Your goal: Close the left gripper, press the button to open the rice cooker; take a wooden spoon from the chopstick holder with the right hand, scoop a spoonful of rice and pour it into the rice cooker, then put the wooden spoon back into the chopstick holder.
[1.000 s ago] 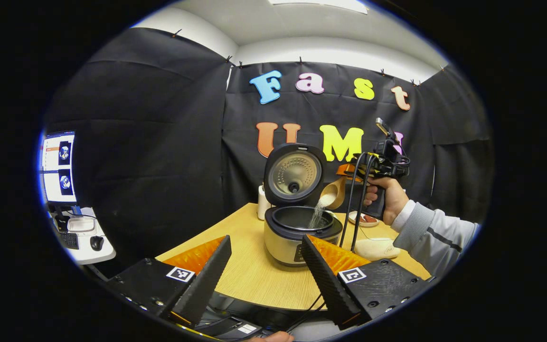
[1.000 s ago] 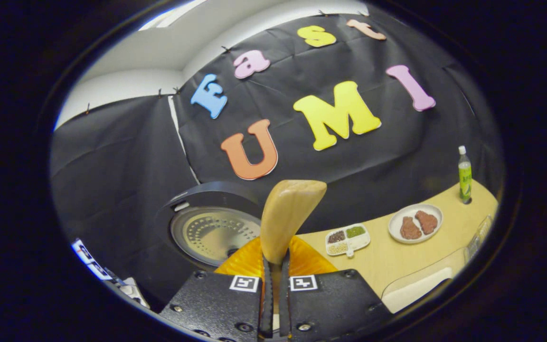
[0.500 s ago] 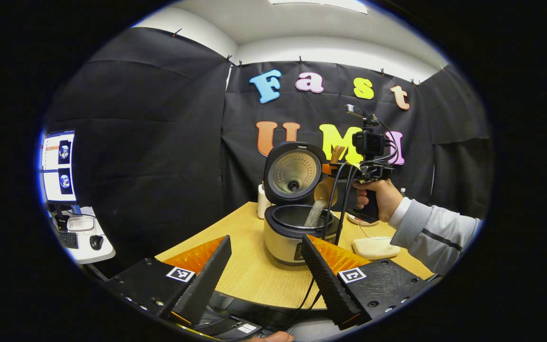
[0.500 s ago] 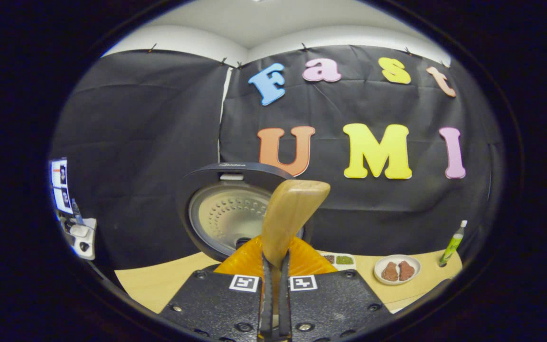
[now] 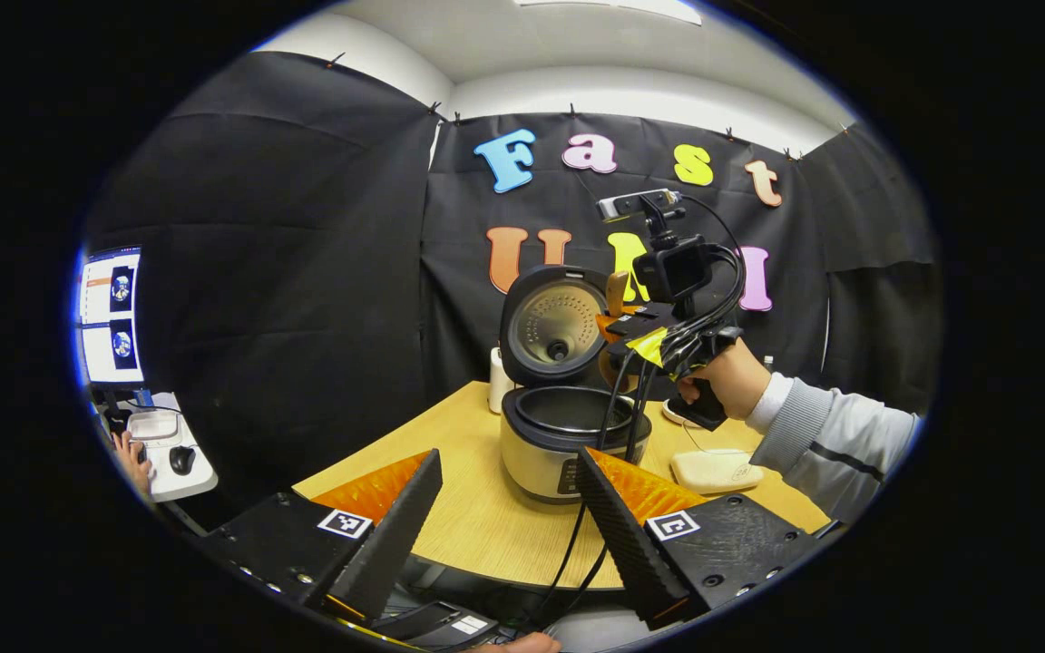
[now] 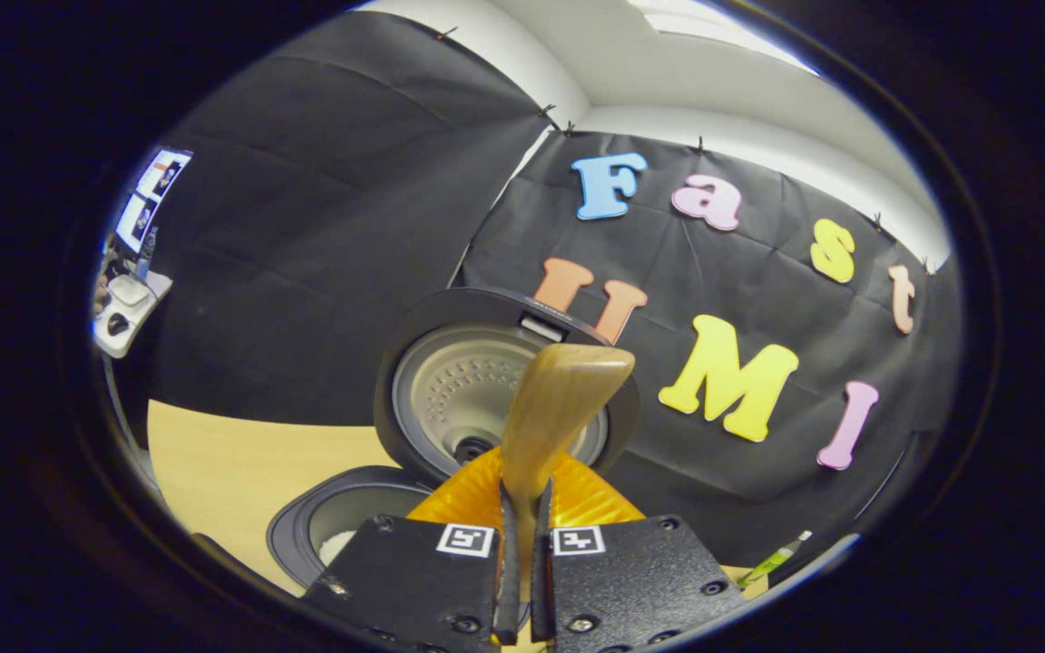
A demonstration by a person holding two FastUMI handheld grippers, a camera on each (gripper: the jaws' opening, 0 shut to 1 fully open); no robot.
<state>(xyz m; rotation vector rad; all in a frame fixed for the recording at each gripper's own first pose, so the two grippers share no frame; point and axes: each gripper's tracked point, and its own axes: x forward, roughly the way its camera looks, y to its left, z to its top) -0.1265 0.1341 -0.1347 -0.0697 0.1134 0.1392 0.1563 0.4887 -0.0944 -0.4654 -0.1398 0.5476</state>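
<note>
The rice cooker (image 5: 566, 443) stands on the wooden table (image 5: 477, 508) with its lid (image 5: 551, 325) raised. In the right gripper view some white rice lies in its pot (image 6: 327, 533), below the lid (image 6: 477, 392). My right gripper (image 6: 525, 494) is shut on the handle of the wooden spoon (image 6: 561, 399), which points toward the lid. In the left gripper view a hand (image 5: 729, 381) holds that right gripper (image 5: 636, 326) above the pot's right rim, the spoon (image 5: 616, 292) sticking up. My left gripper (image 5: 509, 458) hangs open in front of the cooker, holding nothing.
A white cylinder (image 5: 496, 392) stands behind the cooker at the left. A flat white object (image 5: 713, 470) lies on the table under the sleeve. Black cables hang from the right gripper past the pot. A green bottle (image 6: 772, 562) stands far right. A monitor (image 5: 110, 317) and a side desk (image 5: 164, 449) sit at the left.
The stream of rice from the spoon into the pot has stopped. The right gripper has rolled back and shifted left and up, turning the spoon upright. The left gripper has stayed put.
</note>
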